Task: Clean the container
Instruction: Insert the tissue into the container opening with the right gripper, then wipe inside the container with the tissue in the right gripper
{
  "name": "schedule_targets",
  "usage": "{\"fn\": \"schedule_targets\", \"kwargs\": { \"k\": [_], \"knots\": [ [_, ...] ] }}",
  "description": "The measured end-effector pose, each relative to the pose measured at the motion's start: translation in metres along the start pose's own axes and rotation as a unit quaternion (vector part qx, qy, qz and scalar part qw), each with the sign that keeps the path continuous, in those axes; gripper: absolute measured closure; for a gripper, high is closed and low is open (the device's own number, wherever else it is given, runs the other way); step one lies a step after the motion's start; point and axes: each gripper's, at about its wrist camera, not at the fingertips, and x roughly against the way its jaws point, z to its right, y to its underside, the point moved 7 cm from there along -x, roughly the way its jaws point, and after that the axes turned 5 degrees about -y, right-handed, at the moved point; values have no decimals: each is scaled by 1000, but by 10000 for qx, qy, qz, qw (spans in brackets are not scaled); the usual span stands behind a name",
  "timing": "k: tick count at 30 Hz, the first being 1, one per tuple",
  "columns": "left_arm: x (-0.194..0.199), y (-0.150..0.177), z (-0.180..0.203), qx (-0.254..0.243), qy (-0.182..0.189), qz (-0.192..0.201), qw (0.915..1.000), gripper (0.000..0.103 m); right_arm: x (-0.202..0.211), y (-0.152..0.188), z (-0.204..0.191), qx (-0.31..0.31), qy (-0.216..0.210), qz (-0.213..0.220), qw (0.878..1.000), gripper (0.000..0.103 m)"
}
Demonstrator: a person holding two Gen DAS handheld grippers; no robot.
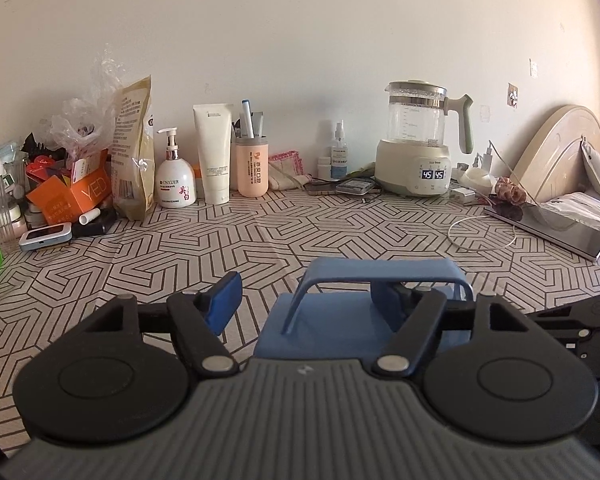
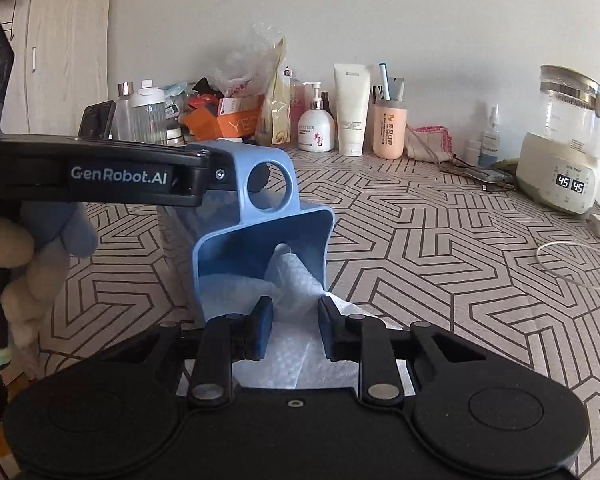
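**Blue plastic container: handling and grip points**

Blue plastic container (image 2: 260, 236), a scoop-shaped vessel with an open mouth and a flat handle tab pierced by a round hole, sits tipped on its side over the geometric-patterned tablecloth (image 2: 440, 260), mouth facing the right wrist camera.

Left gripper (image 1: 306, 304): its tongs are spread in the left wrist view, one blue pad under the container's arched handle (image 1: 380, 276), the other clear to the side. The right wrist view shows this gripper's body meeting the tab, so it appears to steady the container; a true pinch cannot be confirmed.

Right gripper (image 2: 294, 328): tongs pinching a white embossed paper towel (image 2: 296, 280), which extends into the container's mouth.

Handling judgement:
- Container: probably light, stiff, smooth-walled; likely to slide or rotate under wiping pressure. Best hold is the handle or tab.
- Towel: soft, compliant, tears if dragged hard.
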Motion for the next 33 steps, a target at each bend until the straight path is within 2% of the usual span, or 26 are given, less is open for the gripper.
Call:
{"fn": "schedule_targets", "kwargs": {
  "k": [3,6,9,15,18,22,26,33],
  "knots": [
    [0,0,2,-90,-65,41,9999,32,0,-3,-1,96,-36,-122,9999,77],
    [0,1,3,-190,-121,131,9997,32,1,-5,-2,69,-292,-252,9992,84],
    [0,2,3,-179,-92,167,9997,32,1,-5,-5,10,-544,-302,9981,84],
    [0,1,7,-196,-82,169,9996,32,1,-2,0,-609,-1198,-213,9907,84],
    [0,1,9,-197,-106,166,9996,32,-3,-2,3,-684,-1426,-187,9872,85],
    [2,1,11,-296,-164,198,9992,32,-5,-2,1,-540,-1413,-230,9882,85],
    [1,1,10,-185,-66,163,9997,32,-14,-7,1,-473,-1435,-267,9882,85],
    [1,2,9,-87,108,75,9999,32,-23,-13,9,-727,-1614,-372,9835,88]
  ]
}}
